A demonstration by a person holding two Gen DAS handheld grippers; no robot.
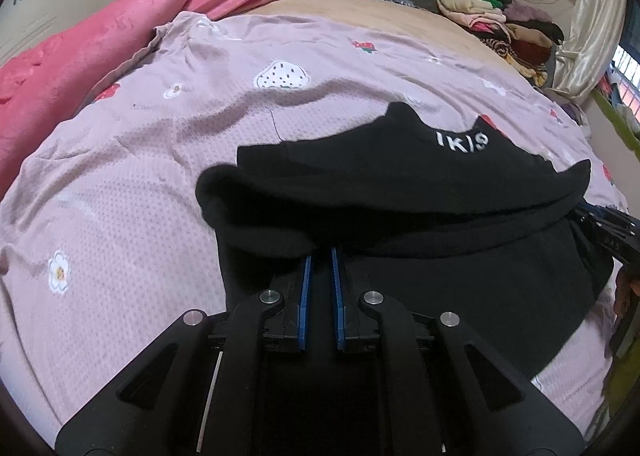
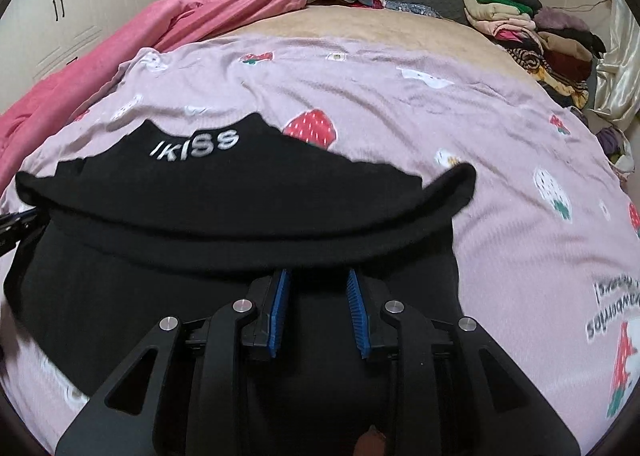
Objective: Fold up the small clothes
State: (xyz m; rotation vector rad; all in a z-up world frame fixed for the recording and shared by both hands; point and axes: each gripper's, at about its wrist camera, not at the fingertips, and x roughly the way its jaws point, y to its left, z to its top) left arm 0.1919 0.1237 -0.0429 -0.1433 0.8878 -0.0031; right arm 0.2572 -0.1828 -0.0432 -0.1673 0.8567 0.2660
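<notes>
Black top (image 1: 400,184): lying on the pink strawberry blanket (image 1: 160,144) on the bed, near hem rolled up into a fold, "IKISS" lettering facing away.
Left claw (image 1: 320,252): tips tucked under that fold, clenched on it.
Right claw (image 2: 316,276): also under the fold, fingers further apart, grip unclear tbh.
Background: folded clothes pile (image 2: 532,28) at the far right.

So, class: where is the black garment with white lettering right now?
The black garment lies on the pink strawberry-print blanket, centre-right in the left wrist view and centre-left in the right, directly ahead of both grippers.
</notes>
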